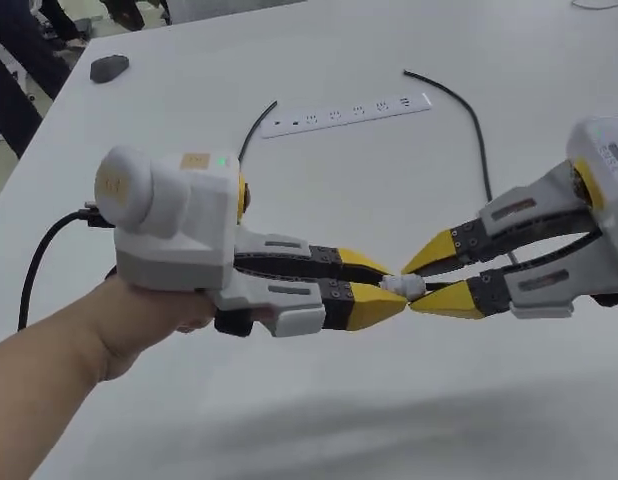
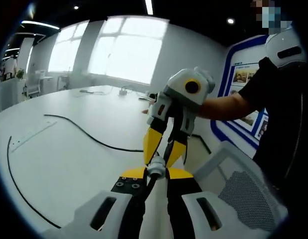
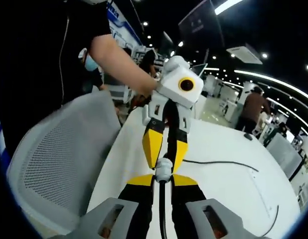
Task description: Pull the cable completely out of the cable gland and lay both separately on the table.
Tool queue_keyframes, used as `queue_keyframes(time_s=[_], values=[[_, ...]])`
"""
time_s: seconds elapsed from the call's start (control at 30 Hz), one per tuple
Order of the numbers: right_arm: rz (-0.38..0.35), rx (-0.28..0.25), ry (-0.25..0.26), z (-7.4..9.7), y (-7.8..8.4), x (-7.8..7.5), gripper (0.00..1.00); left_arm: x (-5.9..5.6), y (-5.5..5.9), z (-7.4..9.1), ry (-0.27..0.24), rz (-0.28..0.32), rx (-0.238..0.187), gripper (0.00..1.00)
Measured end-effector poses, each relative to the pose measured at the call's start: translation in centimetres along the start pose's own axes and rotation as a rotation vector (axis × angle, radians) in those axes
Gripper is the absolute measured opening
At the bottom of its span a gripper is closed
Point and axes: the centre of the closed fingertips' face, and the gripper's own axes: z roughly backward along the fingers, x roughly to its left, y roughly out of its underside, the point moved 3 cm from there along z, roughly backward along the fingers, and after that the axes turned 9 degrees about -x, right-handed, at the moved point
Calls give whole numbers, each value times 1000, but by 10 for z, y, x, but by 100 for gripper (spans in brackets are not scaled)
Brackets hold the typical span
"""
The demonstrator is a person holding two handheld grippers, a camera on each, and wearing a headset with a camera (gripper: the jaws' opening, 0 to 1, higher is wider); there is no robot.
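Cable gland (image 1: pixel 404 287) aloft over surface (image 1: pixel 319 420), long axis tip to tip, left hand-held gripper (image 2: pixel 156 173) and right hand-held gripper (image 3: pixel 163 178) both pinching it, cable (image 3: pixel 161 204) exiting between right jaws, gland ends covered.

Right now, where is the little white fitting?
Head view, centre: the fitting is held above the table between the left tool and right tool.

White cable gland (image 1: pixel 402 287) pinched between tips of my left gripper (image 1: pixel 386 289) and right gripper (image 1: pixel 413 288); black cable (image 3: pixel 161 209) not yet out, running back between right jaws.
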Motion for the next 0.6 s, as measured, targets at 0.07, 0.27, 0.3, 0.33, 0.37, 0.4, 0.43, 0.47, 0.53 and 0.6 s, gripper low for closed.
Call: queue_keyframes(time_s=[0.07,0.27,0.3,0.33,0.37,0.4,0.43,0.47,0.53,0.6], values=[[-21,6,8,0,0,-1,8,-1,0,0,-2,-19,-2,14],[-368,-33,12,3,-4,-2,12,-4,-2,1,6,-143,-11,14],[-390,-42,7,3,-4,-2,13,-5,-3,2,7,-152,-12,14],[-418,-40,15,4,-3,-3,13,-5,-4,2,4,-158,-16,14],[-461,-42,12,4,-2,-4,14,-5,-4,2,3,-189,-10,14],[-485,-38,22,4,0,-5,17,-5,-6,2,-1,-195,-18,14],[-495,-40,37,4,1,-8,19,-5,-6,3,-3,-205,-14,14],[-533,-53,20,3,-1,-5,19,-5,-6,3,-6,-224,-11,14],[-611,-77,22,3,-2,-7,20,-7,-7,2,0,-239,-9,14],[-633,-63,28,4,3,-9,19,-7,-6,2,5,-262,-2,14]])
